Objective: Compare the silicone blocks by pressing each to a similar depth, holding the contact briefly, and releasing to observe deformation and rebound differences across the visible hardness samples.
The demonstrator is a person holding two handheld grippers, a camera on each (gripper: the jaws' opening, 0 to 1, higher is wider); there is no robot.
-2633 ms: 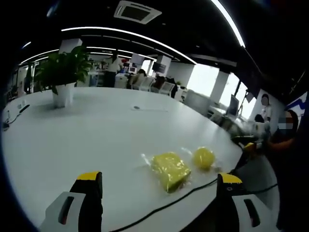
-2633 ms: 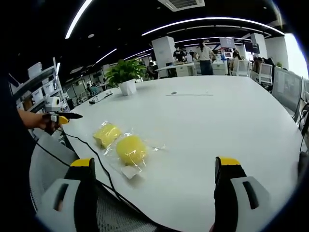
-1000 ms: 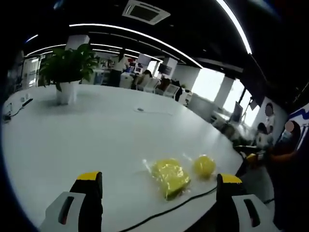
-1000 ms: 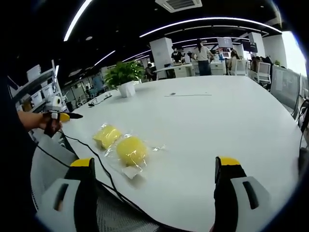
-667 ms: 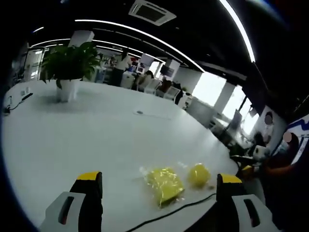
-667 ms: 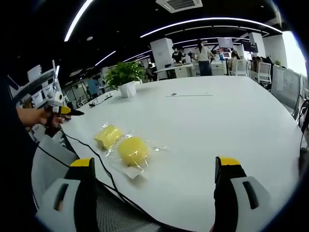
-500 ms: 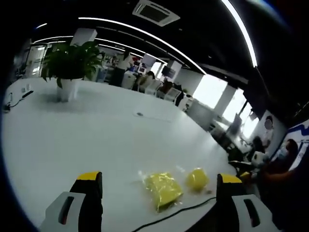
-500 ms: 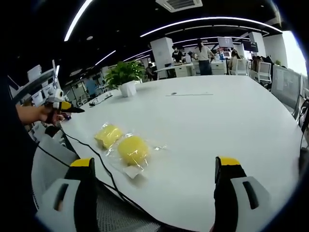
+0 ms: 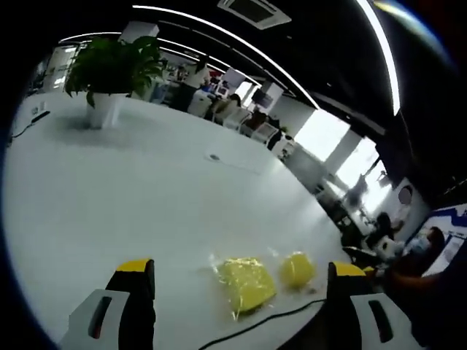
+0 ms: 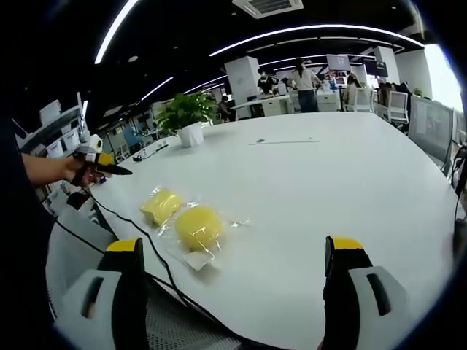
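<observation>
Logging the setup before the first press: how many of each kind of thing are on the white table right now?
Yellow silicone blocks in clear bags: 2
Potted plant: 1
Black cable along the table edge: 1
Total: 4

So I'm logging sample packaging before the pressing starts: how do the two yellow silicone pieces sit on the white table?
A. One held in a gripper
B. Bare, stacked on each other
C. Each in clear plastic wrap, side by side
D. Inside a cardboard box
C: the round yellow piece and the squarer yellow piece lie side by side on the white table, each in crinkled clear wrap.
</observation>
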